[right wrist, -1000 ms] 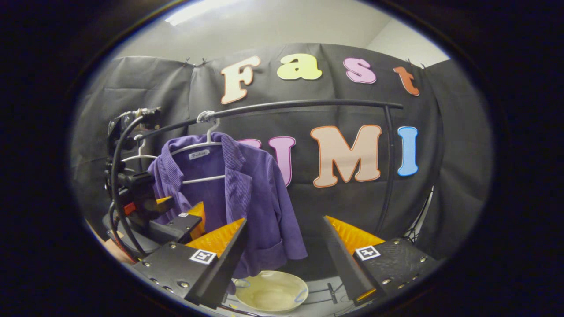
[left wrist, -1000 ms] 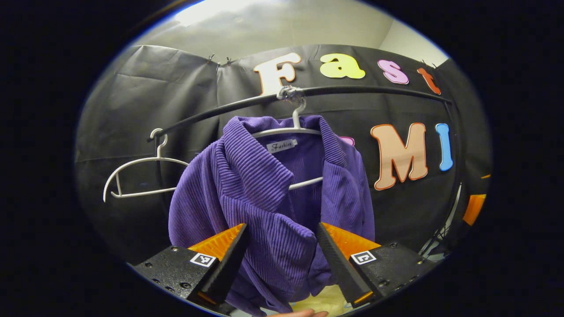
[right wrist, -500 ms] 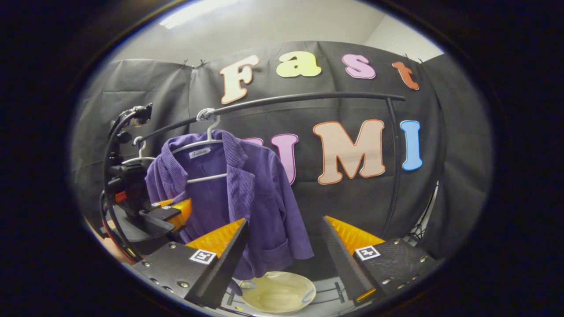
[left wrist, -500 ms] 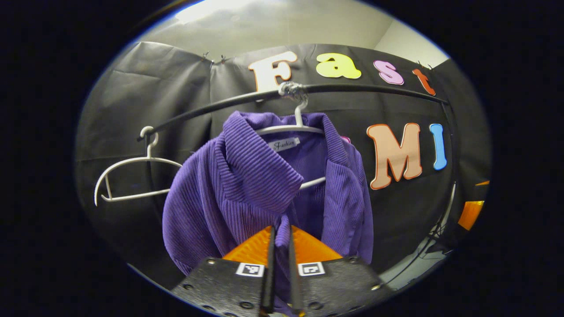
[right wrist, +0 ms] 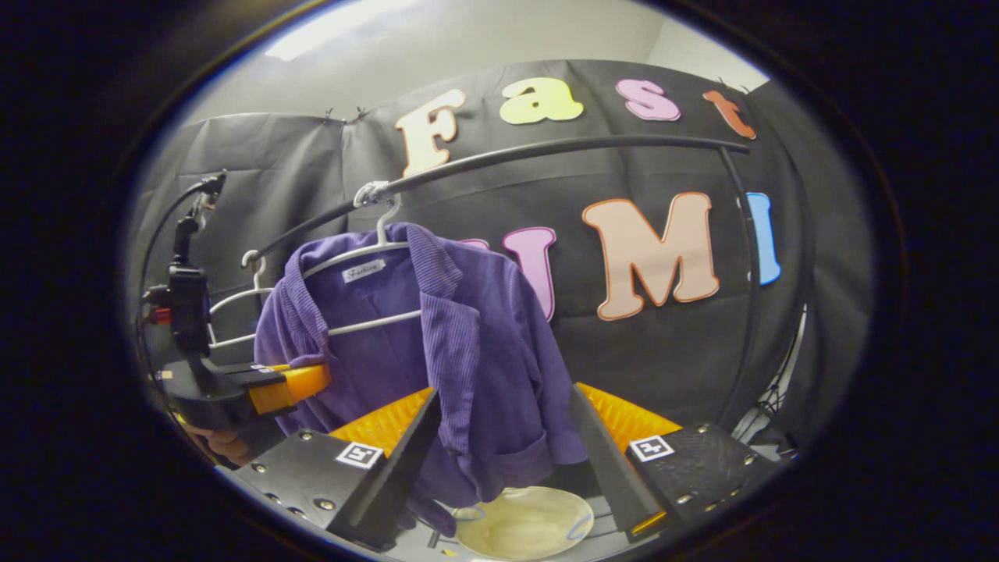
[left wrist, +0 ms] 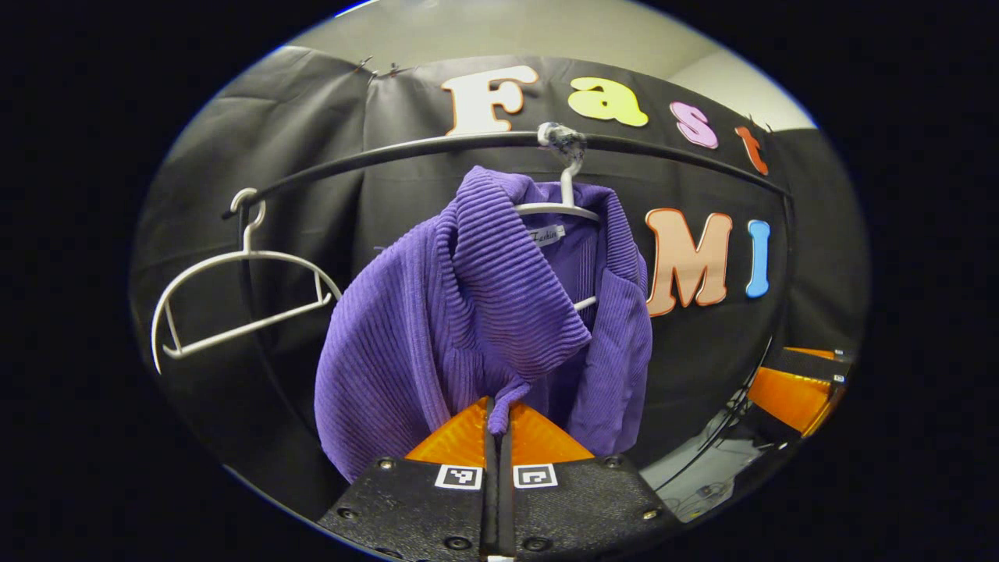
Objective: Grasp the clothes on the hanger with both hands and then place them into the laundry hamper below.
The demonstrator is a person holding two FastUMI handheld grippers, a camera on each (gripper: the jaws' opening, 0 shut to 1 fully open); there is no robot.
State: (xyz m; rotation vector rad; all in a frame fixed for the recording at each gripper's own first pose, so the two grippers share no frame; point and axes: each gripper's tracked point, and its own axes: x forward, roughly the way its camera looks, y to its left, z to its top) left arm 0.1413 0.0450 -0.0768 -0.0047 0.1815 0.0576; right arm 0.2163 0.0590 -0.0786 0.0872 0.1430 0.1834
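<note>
Open space lies right of the purple jacket (right wrist: 437, 343) under the rail (right wrist: 546, 152). An empty hanger (left wrist: 234, 297) crowds the frame's left; the rack's upright post (right wrist: 741, 312) bounds the right.

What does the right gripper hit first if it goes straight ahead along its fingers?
Most likely the purple jacket: its lower front panel hangs between the open fingers of the right gripper. Depth is unclear, so how near it is cannot be told. The hamper sits lower, below that line.

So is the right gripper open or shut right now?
Open: right gripper fingers stand wide apart, the purple jacket hanging between them, ungripped.
</note>
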